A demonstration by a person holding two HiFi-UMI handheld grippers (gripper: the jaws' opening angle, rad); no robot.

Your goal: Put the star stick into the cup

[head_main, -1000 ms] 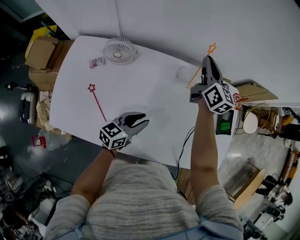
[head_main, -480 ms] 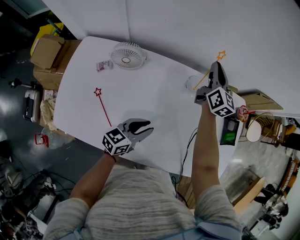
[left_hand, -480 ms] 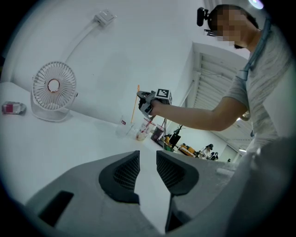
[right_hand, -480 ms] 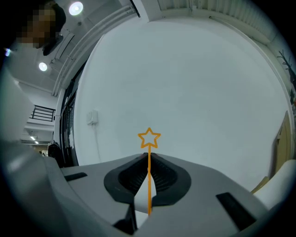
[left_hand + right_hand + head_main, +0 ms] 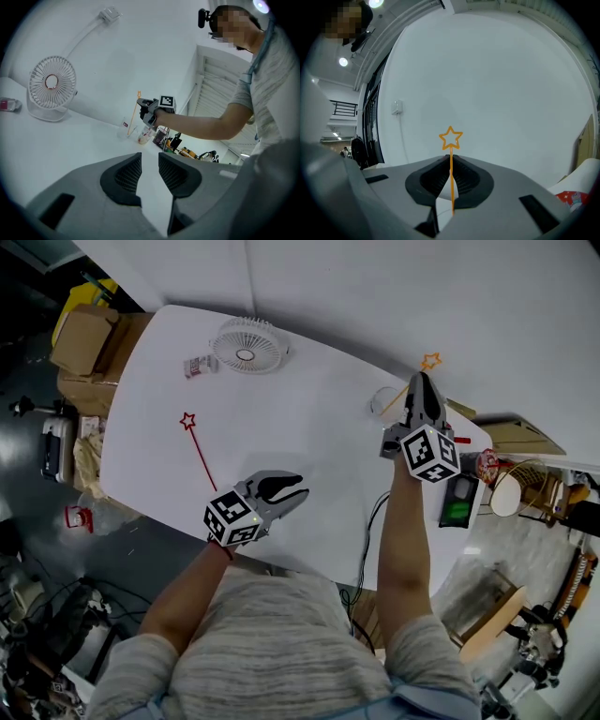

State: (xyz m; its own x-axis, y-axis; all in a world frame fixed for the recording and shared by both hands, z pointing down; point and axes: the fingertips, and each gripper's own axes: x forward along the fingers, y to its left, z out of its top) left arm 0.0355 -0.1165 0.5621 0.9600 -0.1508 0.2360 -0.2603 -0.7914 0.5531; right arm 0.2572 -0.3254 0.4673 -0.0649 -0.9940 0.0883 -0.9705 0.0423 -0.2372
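**Orange star stick held at the cup, right side**

The orange star stick (image 5: 451, 178) is being gripped by the right gripper (image 5: 419, 382). In the right gripper view the jaws are being pressed together on the thin shaft, with the star standing just above their tips. In the head view the stick is being held tilted, its star toward 1 o'clock and its lower end toward 7 o'clock. That lower end is being seen across the outline of the clear cup (image 5: 383, 401). Whether it is inside the cup cannot be told. The cup is being seen upright on the white table (image 5: 309, 442), at about 2 o'clock on the tabletop, just at 9 o'clock of the right gripper.

The left gripper (image 5: 298, 488) is being held low over the table's near edge, at about 6 o'clock. Its jaws are being kept slightly apart, and only bare table is being seen between them in the left gripper view.

A red star stick (image 5: 197, 451) is being seen flat on the table at 9 o'clock, well apart from both grippers. A white fan (image 5: 246, 345) is being seen at 11 o'clock, with a small packet (image 5: 197, 365) just beside it at its 8 o'clock.
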